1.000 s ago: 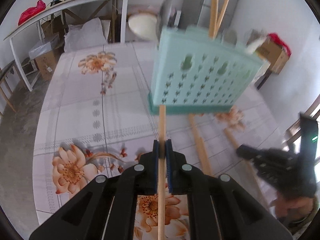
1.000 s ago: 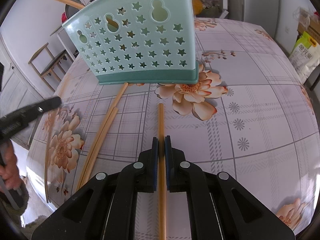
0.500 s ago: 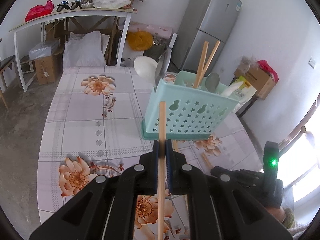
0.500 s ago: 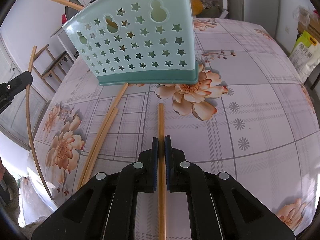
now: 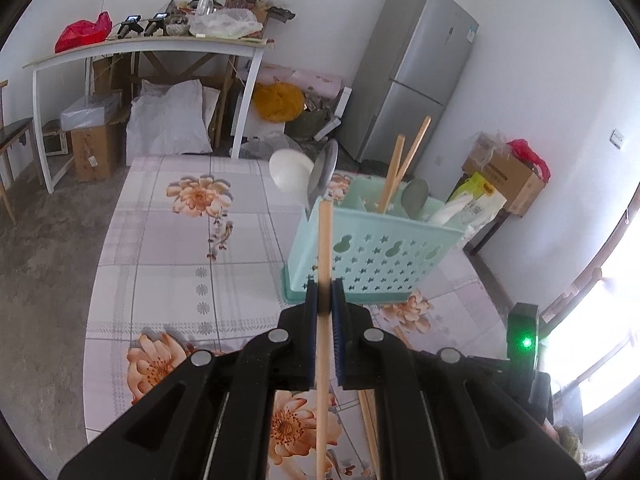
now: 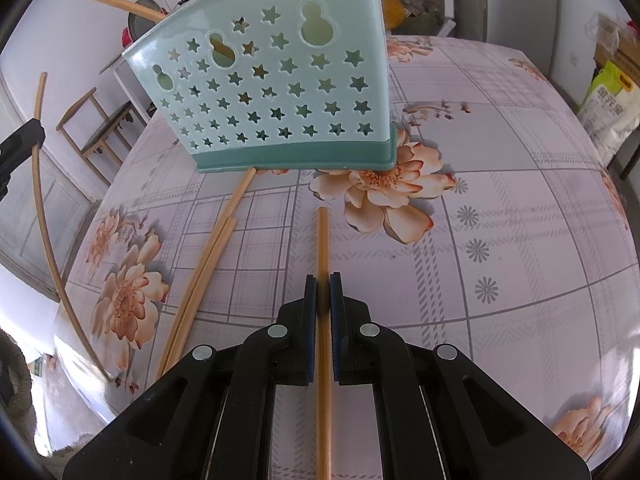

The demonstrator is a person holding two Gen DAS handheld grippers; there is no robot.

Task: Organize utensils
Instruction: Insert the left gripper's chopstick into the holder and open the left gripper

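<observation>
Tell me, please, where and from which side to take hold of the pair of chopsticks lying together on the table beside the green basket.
Grip the pair of chopsticks near the middle of their length, coming from above with the fingers across them. They lie flat on the table, side by side and touching, so one pinch may catch both. Their far ends reach the green basket, which probably leaves less room.

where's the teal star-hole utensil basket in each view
Left wrist view: the teal plastic utensil basket with star-shaped holes stands right of centre, beyond the left gripper.
Right wrist view: same basket, upper centre-left, close.
Shared landmark: the floral tablecloth.
</observation>
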